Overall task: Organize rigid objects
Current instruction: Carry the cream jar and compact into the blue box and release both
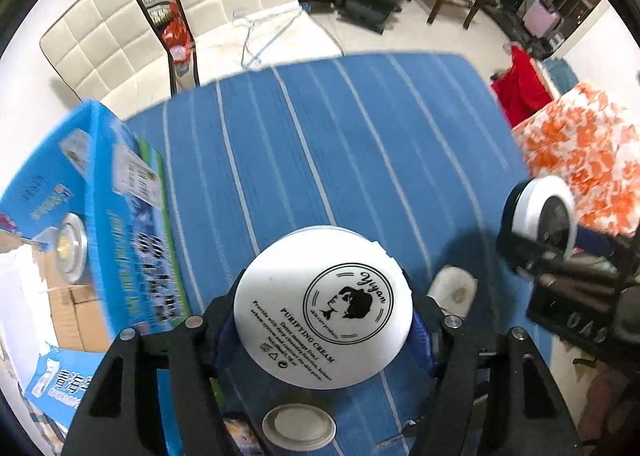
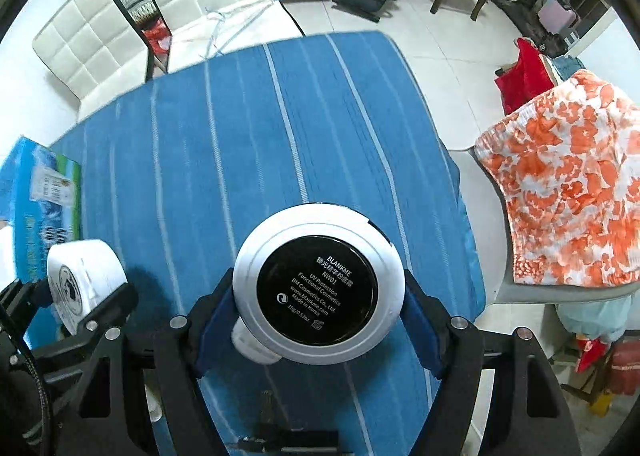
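The left gripper points down at a table with a blue cloth with thin white stripes. Its two black fingers with blue pads are clamped on a round white plastic cream jar, one on each side. The jar's flat white face, with a black ring, a drawn head and black words, looks at the camera, and the jar is up above the cloth. The right gripper also points down over the same cloth. Its fingers are clamped on a round white compact with a black middle and small white words, held above the cloth too. From each camera, the other gripper and its round thing show at the side. Below the jar, a small round white lid lies on the cloth, and a small white lump lies near it. A big blue cardboard box with pictures stands at the left edge of the table. Two white padded chairs stand behind the table. An orange and white flowery cloth is off to the right.
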The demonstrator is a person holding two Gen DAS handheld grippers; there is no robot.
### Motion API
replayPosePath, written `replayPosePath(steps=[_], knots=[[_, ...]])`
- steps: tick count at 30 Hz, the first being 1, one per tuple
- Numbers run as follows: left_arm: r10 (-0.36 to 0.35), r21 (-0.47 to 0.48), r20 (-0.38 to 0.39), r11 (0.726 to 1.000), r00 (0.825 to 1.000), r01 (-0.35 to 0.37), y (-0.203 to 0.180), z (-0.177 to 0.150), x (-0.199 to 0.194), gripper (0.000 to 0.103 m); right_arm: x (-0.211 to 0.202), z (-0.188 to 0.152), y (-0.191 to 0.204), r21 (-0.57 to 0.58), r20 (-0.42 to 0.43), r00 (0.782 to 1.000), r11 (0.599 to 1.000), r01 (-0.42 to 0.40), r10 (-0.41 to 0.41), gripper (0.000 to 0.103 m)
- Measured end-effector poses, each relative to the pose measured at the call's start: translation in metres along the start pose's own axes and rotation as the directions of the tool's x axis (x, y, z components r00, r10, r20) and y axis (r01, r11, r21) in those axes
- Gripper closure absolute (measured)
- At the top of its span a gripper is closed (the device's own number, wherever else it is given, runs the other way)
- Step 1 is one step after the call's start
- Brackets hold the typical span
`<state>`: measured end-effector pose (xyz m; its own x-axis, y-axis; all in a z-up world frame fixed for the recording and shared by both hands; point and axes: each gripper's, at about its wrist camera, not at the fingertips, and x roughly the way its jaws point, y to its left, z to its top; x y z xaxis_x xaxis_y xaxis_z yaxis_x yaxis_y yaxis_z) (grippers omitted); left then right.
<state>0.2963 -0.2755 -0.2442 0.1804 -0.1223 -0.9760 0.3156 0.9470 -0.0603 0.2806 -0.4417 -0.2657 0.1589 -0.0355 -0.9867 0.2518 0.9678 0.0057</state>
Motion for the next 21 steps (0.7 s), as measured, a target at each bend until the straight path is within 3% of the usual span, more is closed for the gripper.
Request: replayPosePath(steps=[9,15,21], knots=[[-0.055,-0.040,0.144,0.997,0.988,0.061,0.049,-0.003,-0.089,0.038,-0.067,-0.031,0.020,0.003,0.069,0.992,0.994,-0.106,0.106,0.025],[0.009,-0.135,0.191,0.991,0.982,0.017,0.126,-0.021,-0.129,0.038,-0.101,-0.047,0.097,-0.080,0.087,0.973,0.975,-0.208,0.215,0.025],[0.081,-0.254,0.175,0.967,0.981,-0.034,0.215,-0.044,-0.137,0.038,-0.097,-0.048,0.204,-0.175,0.034,0.960,0.947,-0.269,0.279,0.025]])
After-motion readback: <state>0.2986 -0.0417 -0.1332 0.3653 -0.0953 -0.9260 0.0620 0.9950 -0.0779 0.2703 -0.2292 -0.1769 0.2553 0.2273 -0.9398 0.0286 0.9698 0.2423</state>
